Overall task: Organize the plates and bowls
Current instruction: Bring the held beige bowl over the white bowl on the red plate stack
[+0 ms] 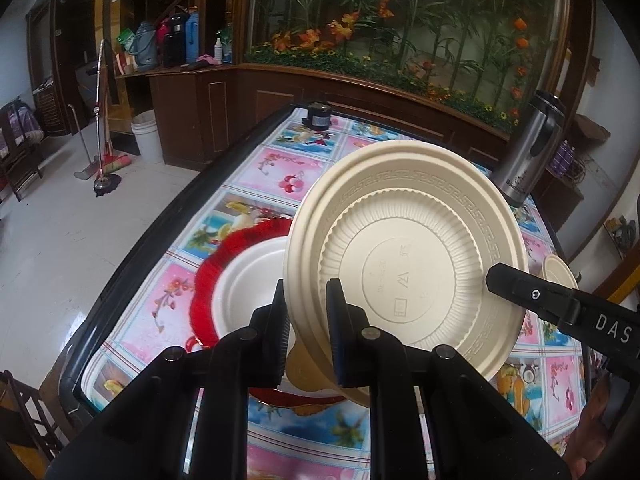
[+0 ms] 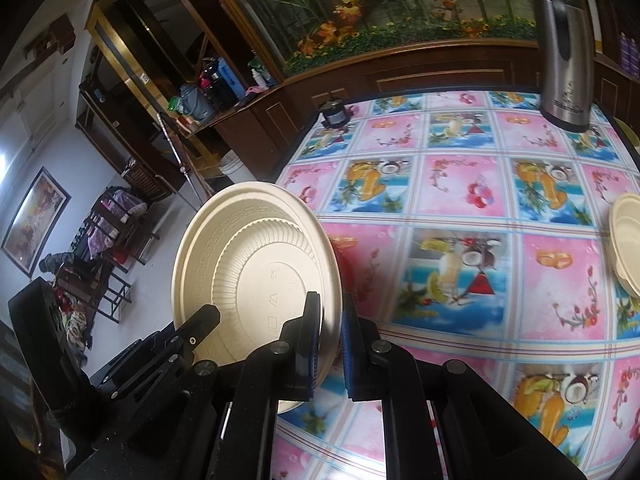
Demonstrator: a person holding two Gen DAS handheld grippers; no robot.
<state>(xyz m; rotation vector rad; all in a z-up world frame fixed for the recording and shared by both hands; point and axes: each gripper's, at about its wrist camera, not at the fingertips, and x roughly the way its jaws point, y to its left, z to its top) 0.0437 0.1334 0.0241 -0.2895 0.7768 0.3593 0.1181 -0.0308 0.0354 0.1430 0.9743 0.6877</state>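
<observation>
A cream plate [image 1: 404, 256] hangs tilted above the table, its ribbed underside facing both cameras. My left gripper [image 1: 308, 320] is shut on its near rim. My right gripper [image 1: 500, 280] clamps the opposite edge. In the right wrist view the same cream plate [image 2: 256, 276] has its rim pinched in my right gripper [image 2: 332, 340], and my left gripper [image 2: 204, 316] holds the far side. Below the plate a white dish [image 1: 248, 280] rests on a red scalloped plate [image 1: 208, 292]. A cream bowl stack [image 2: 626, 240] stands at the table's right edge.
The table [image 2: 472, 184] wears a pink and blue fruit-print cloth. A steel thermos [image 2: 564, 48] stands at its far right corner and a small black jar [image 2: 334, 114] at the far left. A wooden cabinet with flowers lies beyond. The floor drops off at left.
</observation>
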